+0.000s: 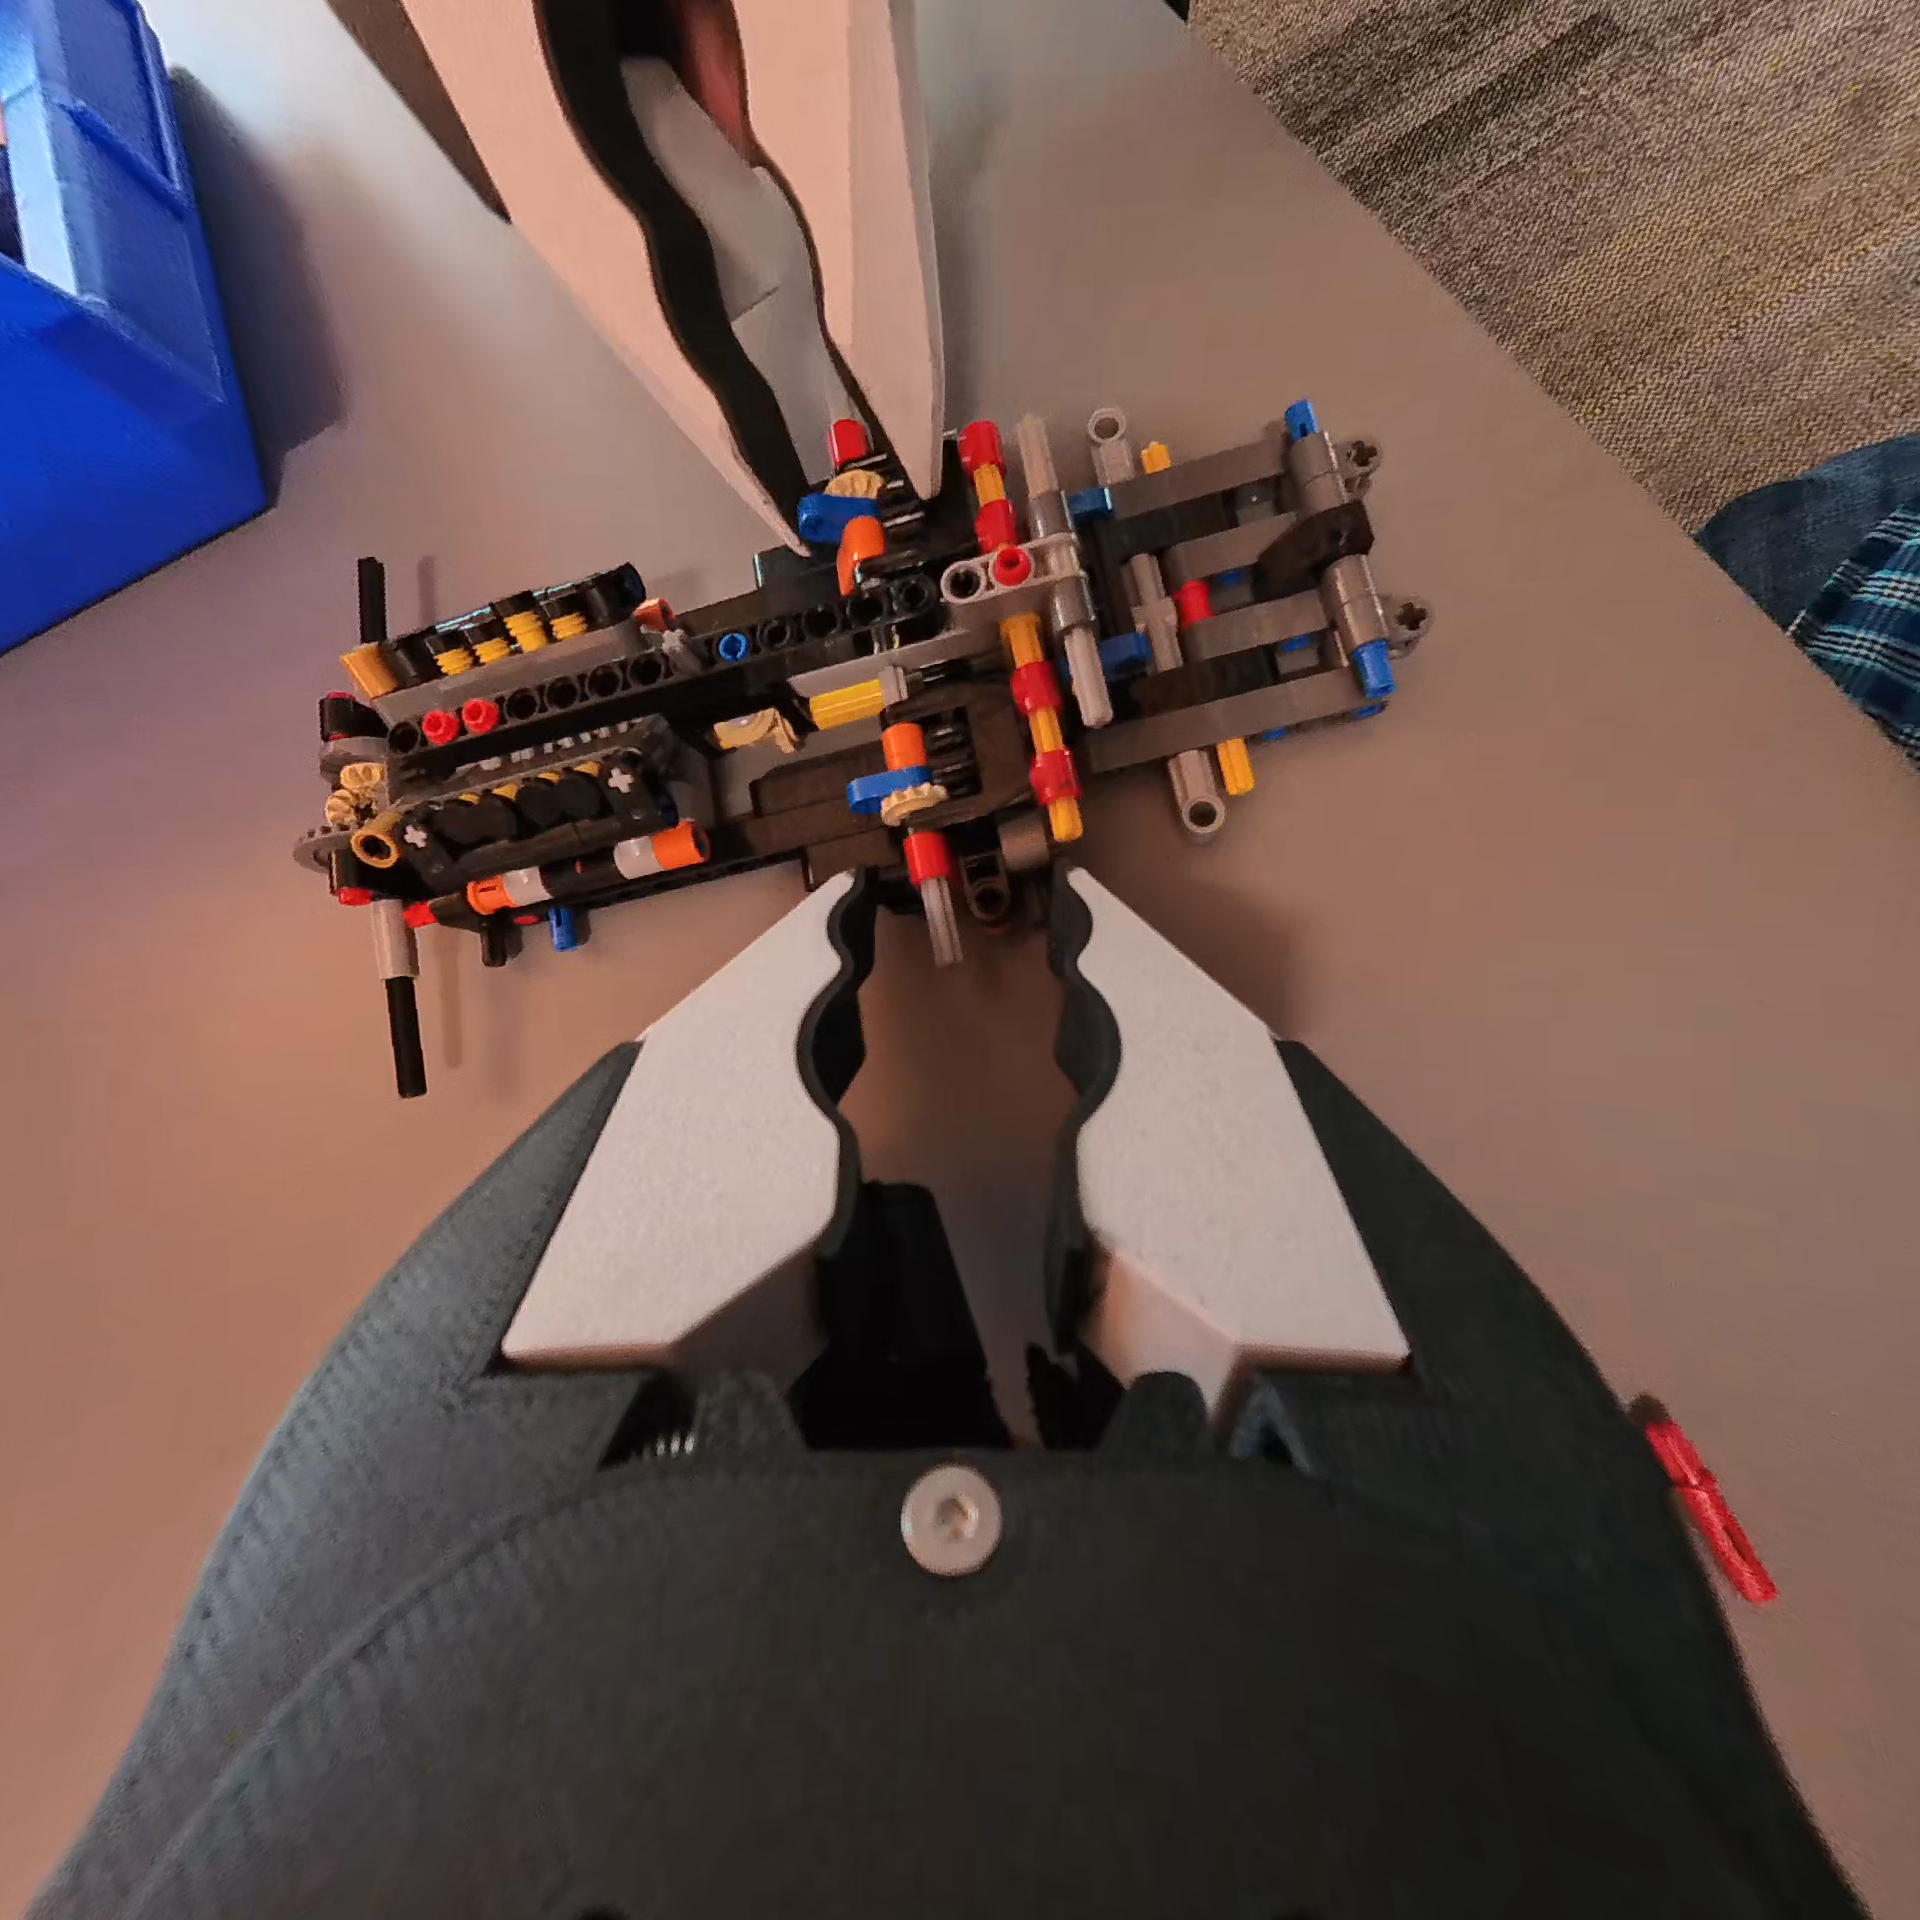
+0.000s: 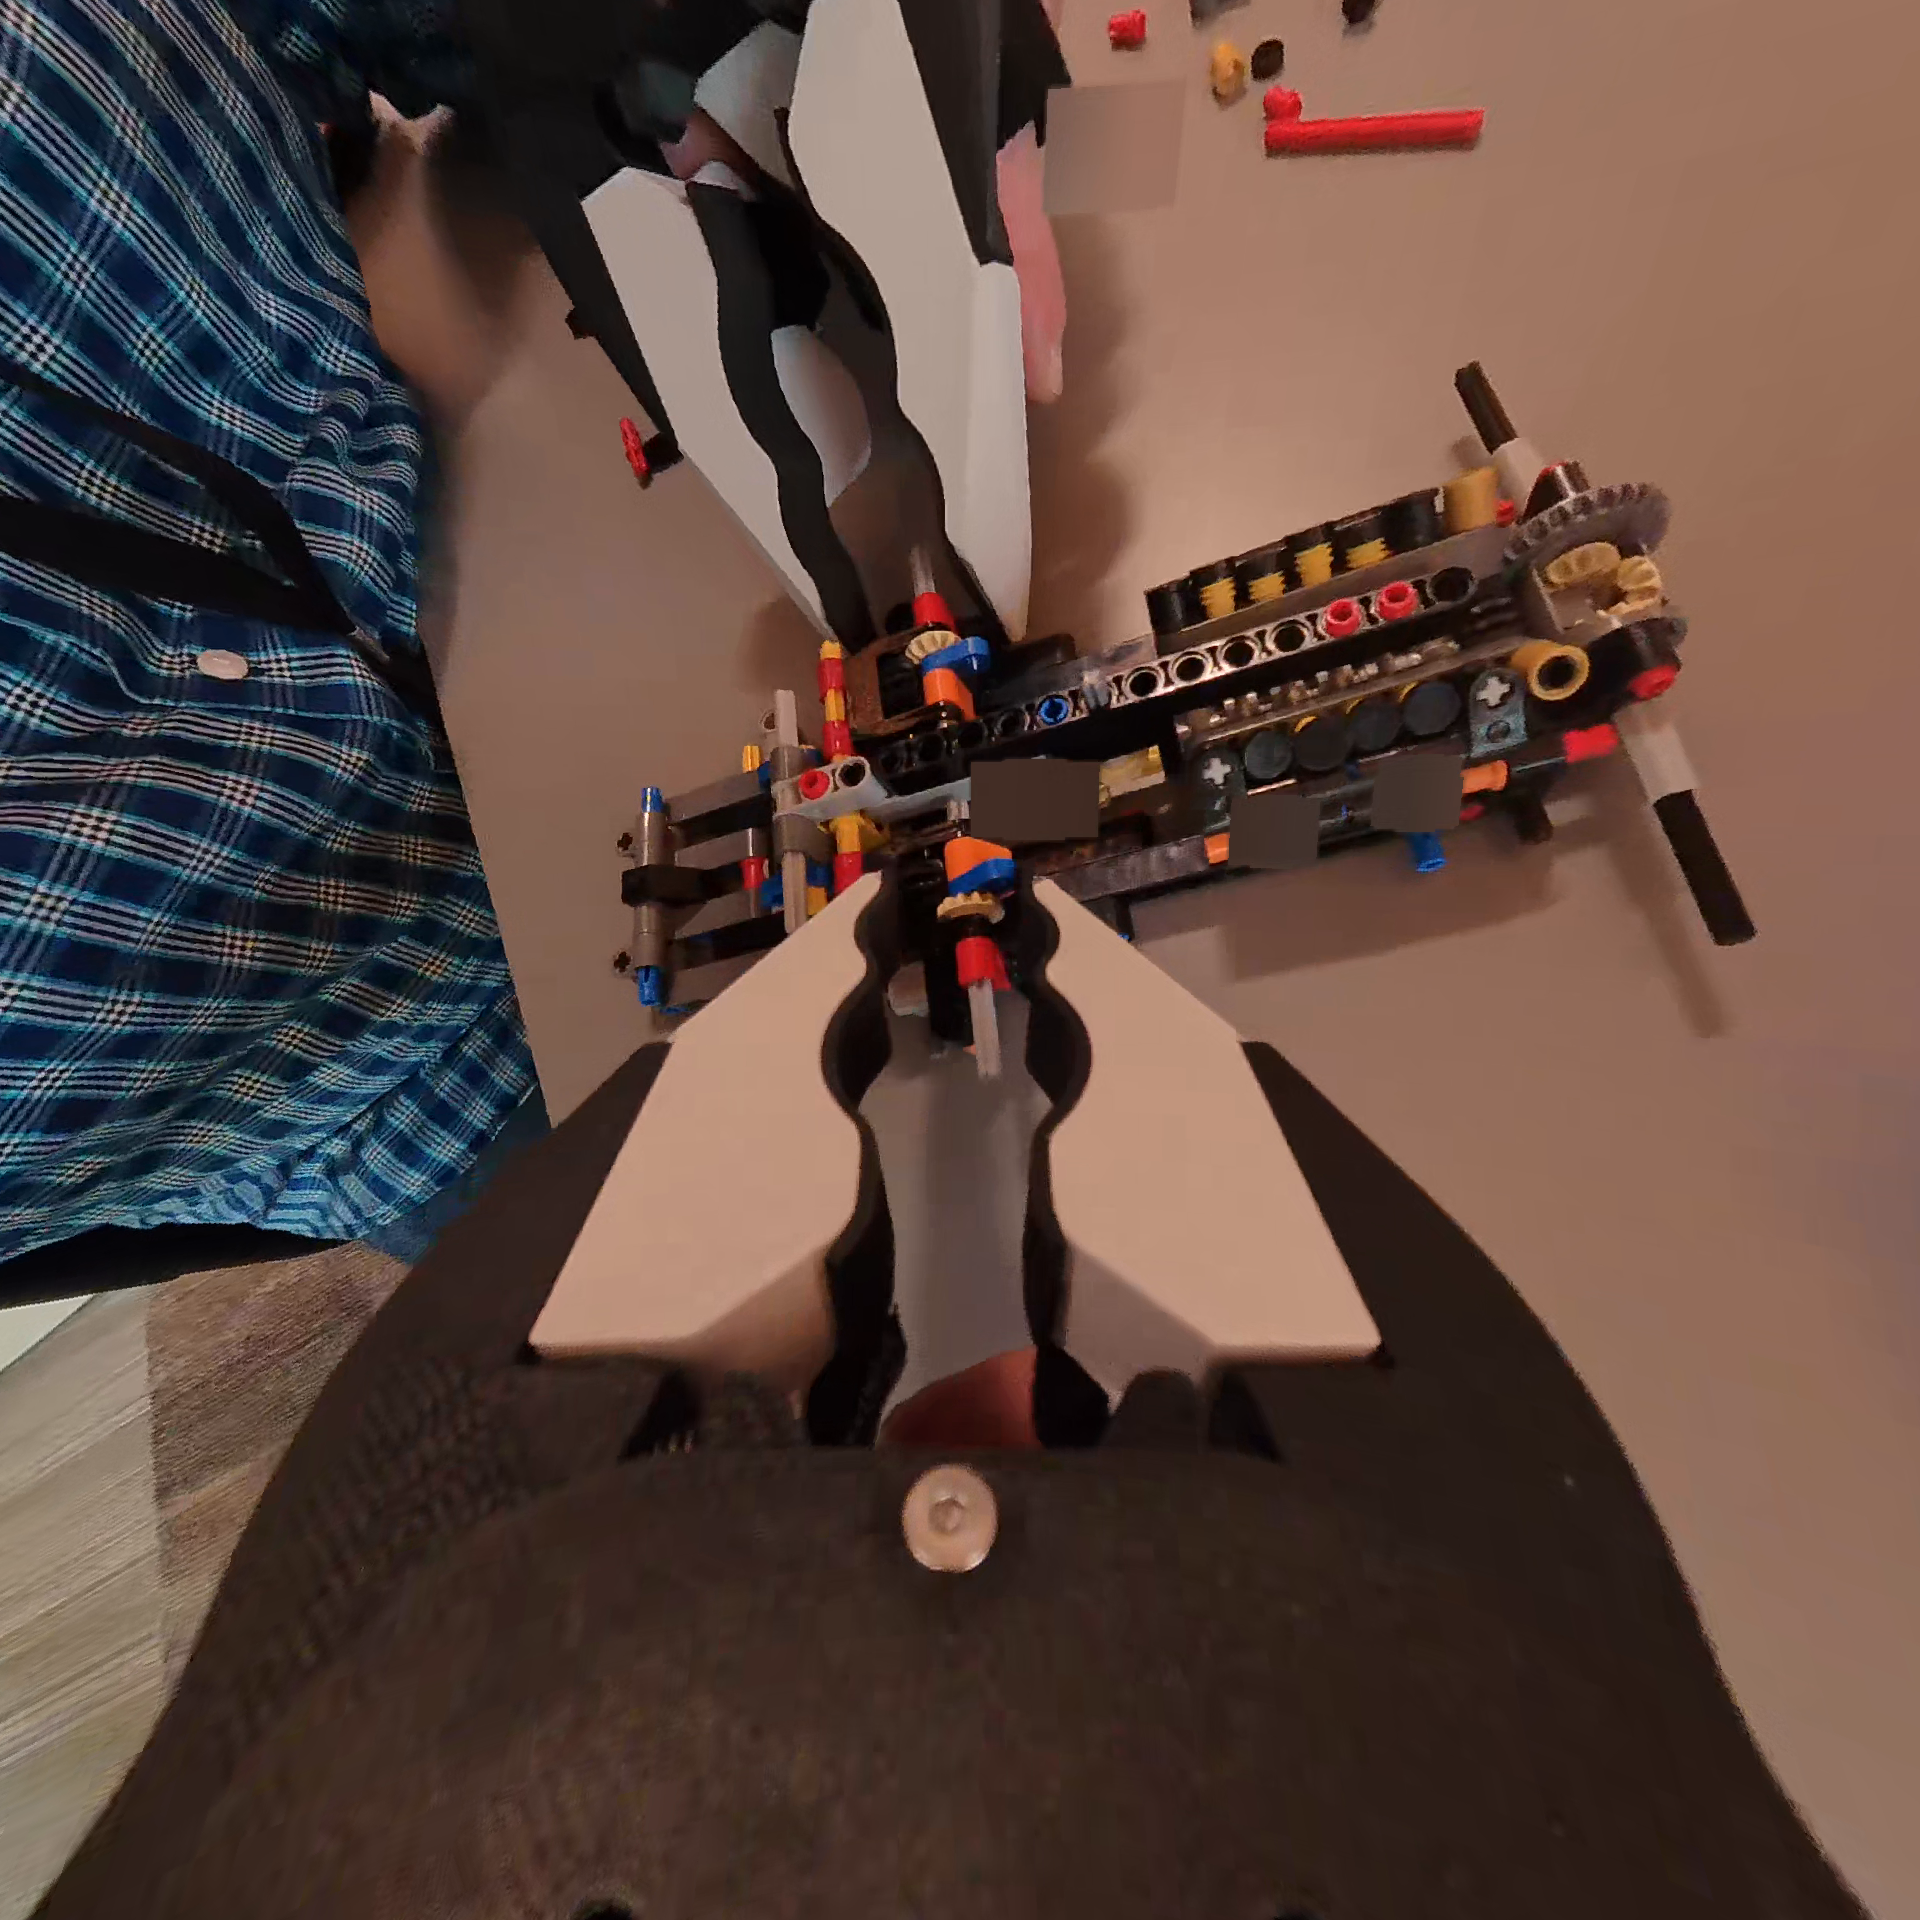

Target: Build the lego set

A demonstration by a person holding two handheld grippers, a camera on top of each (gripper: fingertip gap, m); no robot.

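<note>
A long Technic lego chassis (image 1: 831, 686) lies flat on the tan table (image 1: 1299, 1039), with black and grey beams, yellow, red, blue and orange pins, gears at one end and a grey frame at the other. My left gripper (image 1: 956, 883) closes on the near side block, its tips on either side of a grey axle with a red bush (image 1: 928, 868). My right gripper (image 1: 868, 509) comes from the far side onto the opposite block. In the right wrist view, the right gripper (image 2: 956, 888) clasps the chassis (image 2: 1247, 717) around an orange and red axle stack, and the left gripper (image 2: 925, 623) faces it.
A blue bin (image 1: 104, 364) stands at the table's far left. Carpet (image 1: 1610, 208) lies past the table edge. A person's plaid shirt (image 2: 208, 675) is close on the left. Loose pieces lie on the table: a long red piece (image 2: 1371, 130), a yellow one (image 2: 1226, 68), a small red one (image 2: 634, 447). One gripper's finger ends stand about 7 centimetres off the other's.
</note>
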